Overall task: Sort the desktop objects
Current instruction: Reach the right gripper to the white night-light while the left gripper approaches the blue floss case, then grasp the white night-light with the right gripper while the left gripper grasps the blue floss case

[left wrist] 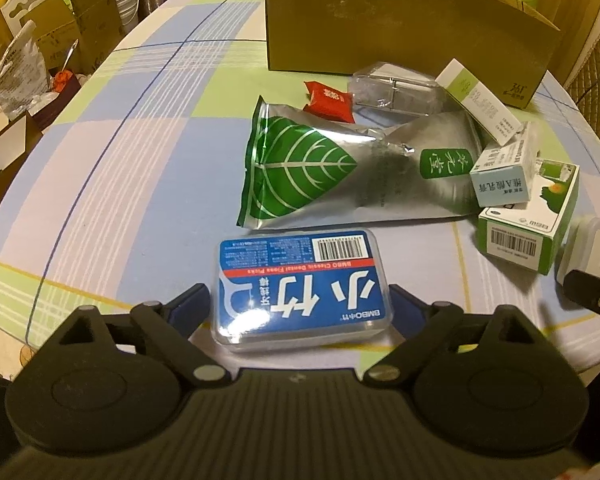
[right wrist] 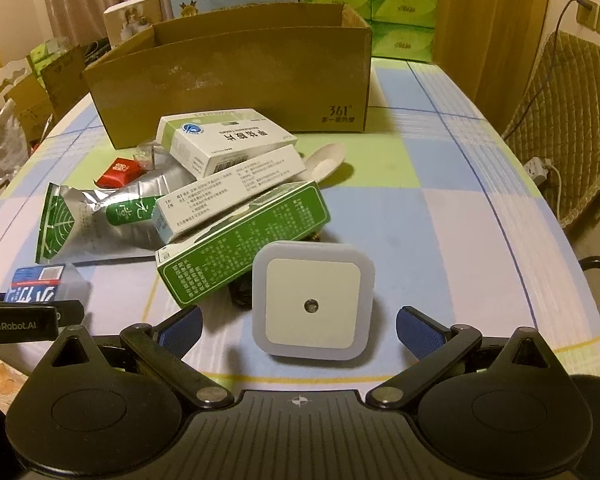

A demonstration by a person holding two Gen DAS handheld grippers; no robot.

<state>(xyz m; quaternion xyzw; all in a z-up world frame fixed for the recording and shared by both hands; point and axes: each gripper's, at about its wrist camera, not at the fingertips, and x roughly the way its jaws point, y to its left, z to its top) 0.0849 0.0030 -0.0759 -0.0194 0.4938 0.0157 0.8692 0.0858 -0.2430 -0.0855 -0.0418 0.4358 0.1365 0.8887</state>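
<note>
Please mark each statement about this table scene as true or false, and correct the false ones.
1. The blue dental floss pick box lies between the fingers of the left claw. True.
2. The white square night light is already inside the brown cardboard box. False: it sits on the checked tablecloth in front of the right claw.
3. The right claw is clamped shut on the night light. False: its fingers stand apart from it on both sides.
4. The silver foil bag with a green leaf lies flat on the table. True.
5. The small red packet lies beyond the foil bag. True.
</note>
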